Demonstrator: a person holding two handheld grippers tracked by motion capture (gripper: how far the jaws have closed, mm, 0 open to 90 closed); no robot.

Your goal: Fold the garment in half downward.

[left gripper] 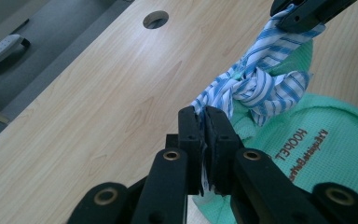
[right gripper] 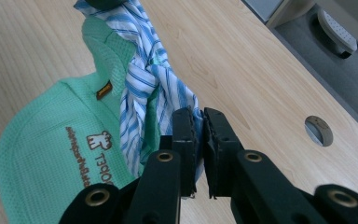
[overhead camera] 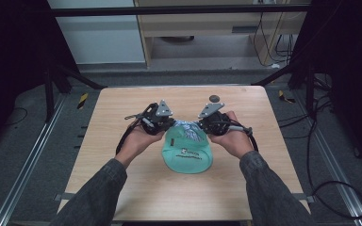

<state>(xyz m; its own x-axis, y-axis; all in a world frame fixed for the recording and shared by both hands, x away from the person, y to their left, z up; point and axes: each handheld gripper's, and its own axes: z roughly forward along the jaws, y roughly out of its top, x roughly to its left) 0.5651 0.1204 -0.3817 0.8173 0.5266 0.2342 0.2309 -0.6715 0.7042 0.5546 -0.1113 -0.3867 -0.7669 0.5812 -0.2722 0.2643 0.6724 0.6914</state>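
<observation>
A mint-green cloth item point(overhead camera: 188, 157) with brown lettering lies in the middle of the wooden table point(overhead camera: 122, 155). Blue-and-white striped ties point(overhead camera: 188, 129) at its far edge are knotted together. My left gripper point(overhead camera: 172, 123) is shut on one tie end, left of the knot. My right gripper point(overhead camera: 201, 125) is shut on the other end, to the right. In the left gripper view the jaws point(left gripper: 204, 121) pinch striped fabric, with the knot point(left gripper: 256, 86) beyond and the right gripper point(left gripper: 303, 14) at top. In the right gripper view the jaws point(right gripper: 199, 122) clamp the striped tie point(right gripper: 144, 79) beside the green cloth point(right gripper: 42, 144).
A round cable hole point(overhead camera: 214, 98) sits near the table's far edge, also seen in the left gripper view point(left gripper: 155, 19) and the right gripper view point(right gripper: 319, 130). Cables trail on the floor point(overhead camera: 330, 188) to the right. A cabinet point(overhead camera: 207, 28) stands behind the table.
</observation>
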